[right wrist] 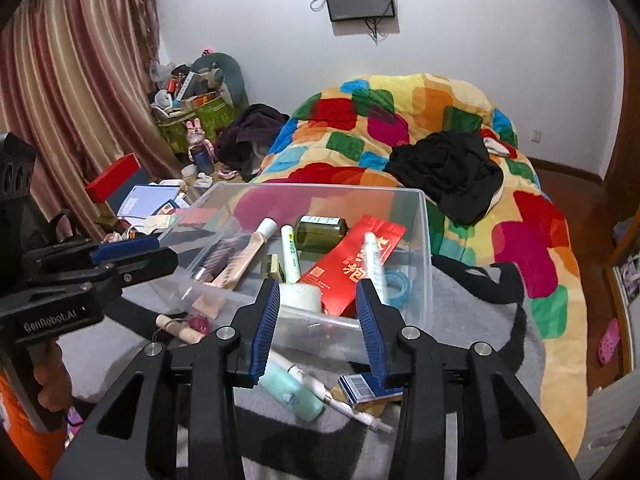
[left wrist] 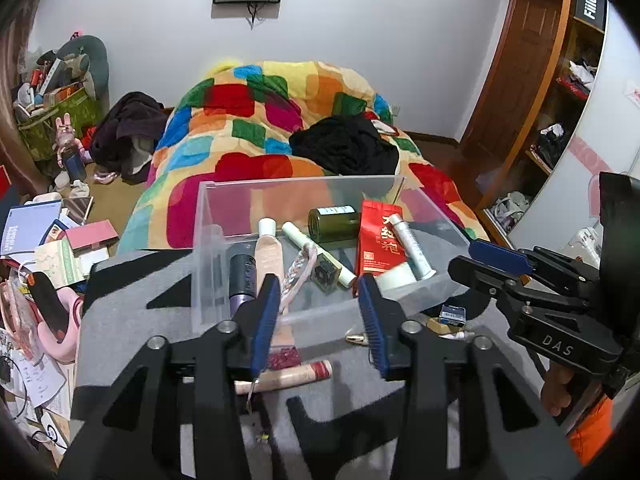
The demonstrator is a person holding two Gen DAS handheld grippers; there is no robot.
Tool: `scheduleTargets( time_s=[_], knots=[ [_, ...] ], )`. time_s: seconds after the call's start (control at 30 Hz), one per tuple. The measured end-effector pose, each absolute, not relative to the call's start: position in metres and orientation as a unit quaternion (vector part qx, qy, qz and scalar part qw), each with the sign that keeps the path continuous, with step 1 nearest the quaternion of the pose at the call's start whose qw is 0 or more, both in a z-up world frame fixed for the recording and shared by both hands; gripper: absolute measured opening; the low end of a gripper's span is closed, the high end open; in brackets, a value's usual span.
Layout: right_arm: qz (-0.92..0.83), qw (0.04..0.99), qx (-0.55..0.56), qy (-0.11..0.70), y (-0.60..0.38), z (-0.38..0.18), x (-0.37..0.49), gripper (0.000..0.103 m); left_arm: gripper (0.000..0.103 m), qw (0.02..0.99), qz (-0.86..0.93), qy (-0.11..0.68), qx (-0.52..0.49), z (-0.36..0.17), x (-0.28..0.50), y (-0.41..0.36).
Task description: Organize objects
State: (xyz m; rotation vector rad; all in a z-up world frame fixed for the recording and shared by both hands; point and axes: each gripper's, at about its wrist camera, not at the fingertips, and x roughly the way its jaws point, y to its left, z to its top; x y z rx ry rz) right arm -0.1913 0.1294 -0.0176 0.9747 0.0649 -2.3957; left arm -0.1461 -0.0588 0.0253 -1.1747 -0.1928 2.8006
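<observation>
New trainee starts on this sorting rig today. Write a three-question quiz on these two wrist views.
1. True or false: the red packet lies inside the clear bin.
2. Which item lies outside the bin, on the grey blanket? A) green bottle B) mint tube C) blue tape roll
3. Fill in: both the left gripper and the right gripper have their jaws ____, with nothing pinched between the pads.

Key: 1 true; 2 B; 3 open.
</observation>
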Motion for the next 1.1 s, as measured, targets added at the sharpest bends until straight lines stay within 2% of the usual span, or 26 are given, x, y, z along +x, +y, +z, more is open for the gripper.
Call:
scheduleTargets(
  time_s=[0.03,0.1,0.43,0.5,0.57,0.73,0.9,0.93,1.03,1.1],
  knots=[
    [-0.891,0.274,0.36,0.027,0.13,-0.017,-0.188,0.039,0.049,0.047,0.92,-0.062,-0.384,0.026,-0.144,-0.06],
    [-0.894,0.274,0.353,0.03,0.134,-0.014,-0.18,0.047,0.05,0.041,0.923,-0.057,-0.379,0.027,-0.136,-0.063],
    [-0.893,0.248,0.375,0.03,0.168,-0.033,-0.165,0.05,0.052,0.014,0.904,-0.048,-0.426,-0.012,-0.112,-0.082],
    [-0.889,0.242,0.388,0.026,0.174,-0.043,-0.165,0.061,0.052,0.008,0.897,-0.046,-0.44,-0.023,-0.111,-0.085],
    [-0.884,0.242,0.399,0.017,0.181,-0.05,-0.164,0.066,0.052,0.002,0.889,-0.045,-0.455,-0.034,-0.111,-0.086],
    [-0.875,0.241,0.42,0.009,0.184,-0.067,-0.162,0.068,0.052,-0.003,0.874,-0.042,-0.483,-0.058,-0.112,-0.084],
    [-0.867,0.241,0.437,-0.009,0.181,-0.074,-0.175,0.068,0.036,-0.013,0.876,-0.031,-0.482,-0.065,-0.112,-0.079],
    [-0.865,0.239,0.441,-0.014,0.18,-0.076,-0.179,0.068,0.029,-0.015,0.877,-0.029,-0.48,-0.065,-0.111,-0.079],
    [-0.857,0.233,0.459,-0.027,0.176,-0.082,-0.191,0.068,0.015,-0.02,0.879,-0.029,-0.475,-0.065,-0.107,-0.08],
    [-0.85,0.232,0.472,-0.03,0.173,-0.087,-0.199,0.068,0.01,-0.022,0.882,-0.027,-0.471,-0.064,-0.103,-0.082]
  ],
)
